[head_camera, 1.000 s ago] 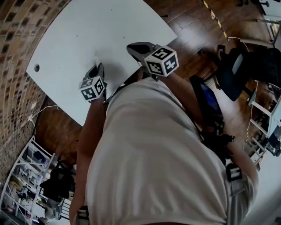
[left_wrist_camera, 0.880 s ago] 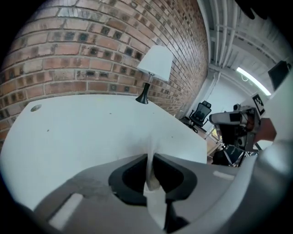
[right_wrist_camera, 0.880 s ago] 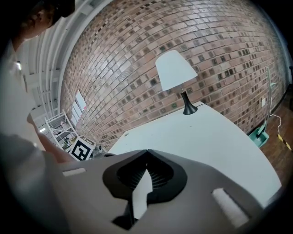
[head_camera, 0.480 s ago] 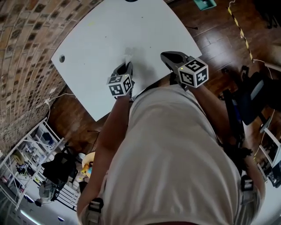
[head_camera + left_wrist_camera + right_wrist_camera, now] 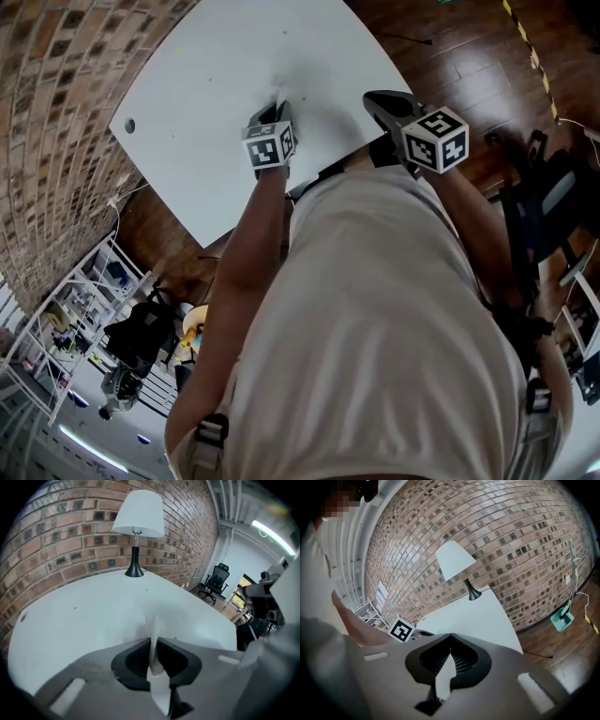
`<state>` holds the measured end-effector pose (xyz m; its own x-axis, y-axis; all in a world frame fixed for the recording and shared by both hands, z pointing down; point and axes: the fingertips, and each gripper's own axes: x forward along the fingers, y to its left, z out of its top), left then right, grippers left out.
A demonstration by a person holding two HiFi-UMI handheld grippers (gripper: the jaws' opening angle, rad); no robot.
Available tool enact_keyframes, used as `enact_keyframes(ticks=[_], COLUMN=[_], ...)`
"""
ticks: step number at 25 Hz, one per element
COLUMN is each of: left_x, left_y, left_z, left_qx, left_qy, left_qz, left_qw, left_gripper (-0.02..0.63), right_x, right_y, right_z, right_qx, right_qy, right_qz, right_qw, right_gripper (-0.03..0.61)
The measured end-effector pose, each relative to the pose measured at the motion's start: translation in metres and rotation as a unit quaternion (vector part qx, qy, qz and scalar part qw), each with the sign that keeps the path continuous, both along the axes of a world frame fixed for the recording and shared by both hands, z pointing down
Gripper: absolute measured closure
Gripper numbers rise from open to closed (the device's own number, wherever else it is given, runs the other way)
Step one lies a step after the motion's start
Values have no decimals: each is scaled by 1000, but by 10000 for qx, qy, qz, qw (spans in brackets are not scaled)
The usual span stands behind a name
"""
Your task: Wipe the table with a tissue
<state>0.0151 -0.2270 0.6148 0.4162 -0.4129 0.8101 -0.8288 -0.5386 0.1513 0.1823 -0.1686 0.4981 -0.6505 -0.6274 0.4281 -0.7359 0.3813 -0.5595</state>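
Note:
A white tissue stands pinched edge-on between the jaws of my left gripper, which is shut on it just above the white table. In the head view the left gripper points down at the table's near-middle, and the tissue touches the tabletop at its tip. My right gripper hovers by the table's right edge. In the right gripper view its jaws meet at the tips with nothing between them, and the left gripper's marker cube shows at the left.
A white-shaded lamp on a black stem stands at the table's far end by the brick wall. A cable hole sits near the table's left corner. Office chairs and a wooden floor lie to the right, wire shelves to the left.
Both grippers have slid together across the table toward its right side, the tissue still in the left jaws. The right gripper now hangs by the table's right edge.

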Motion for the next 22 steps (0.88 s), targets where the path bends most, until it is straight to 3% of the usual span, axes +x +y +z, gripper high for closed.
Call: enact_keyframes(ticks=[4,10,16,22], left_x=[10,48,84,94], left_y=[2,34,66,90], left_z=[6,9,12,11], left_qx=[135,-4,-600,-1079], left_qy=[-404,-513,28,-32], left_qz=[16,737,992,1419], left_qw=[9991,9960,9932,9840], left_gripper=[572,572,572,572], right_x=[27,35,37,45], right_y=[-6,-19,-27,-35], right_z=[5,5,1,1], right_qx=[-44,-1,60,19], right_qy=[-30,-127,-290,-450], right_qz=[69,-132,-343,-492], right_qw=[10000,9998,9990,9978], right_gripper=[571,571,571,571])
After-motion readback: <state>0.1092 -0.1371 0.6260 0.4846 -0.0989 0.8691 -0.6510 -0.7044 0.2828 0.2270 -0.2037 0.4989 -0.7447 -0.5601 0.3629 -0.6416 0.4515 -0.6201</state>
